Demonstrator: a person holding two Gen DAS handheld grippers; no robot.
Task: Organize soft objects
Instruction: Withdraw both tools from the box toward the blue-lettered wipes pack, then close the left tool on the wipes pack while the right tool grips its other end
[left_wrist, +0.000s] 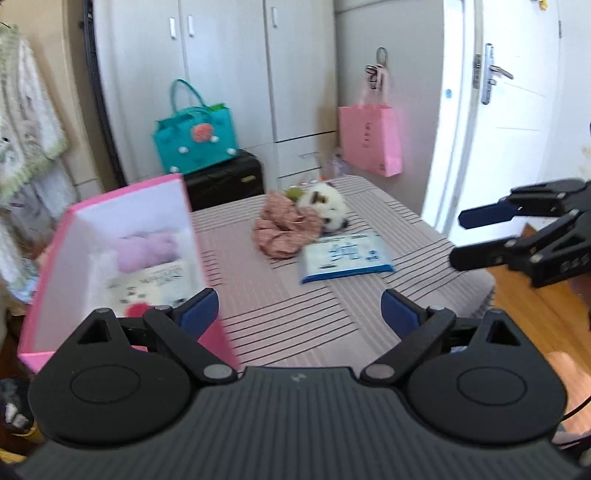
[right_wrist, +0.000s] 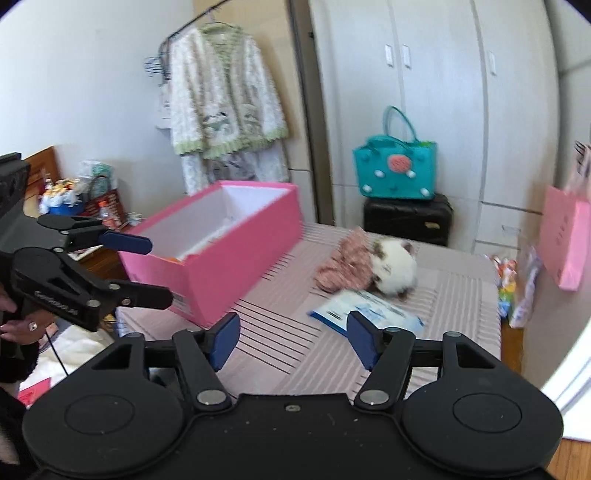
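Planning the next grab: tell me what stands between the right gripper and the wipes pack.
Nothing visible does. The right gripper is open and empty, with only bare striped table between it and the wipes pack. The plush toy and pink cloth lie beyond the pack.

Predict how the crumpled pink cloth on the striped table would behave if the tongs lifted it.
The pink cloth lies in loose folds, so it would probably sag and drape. It looks thin, so likely light. It touches the plush toy, so lifting might nudge that.
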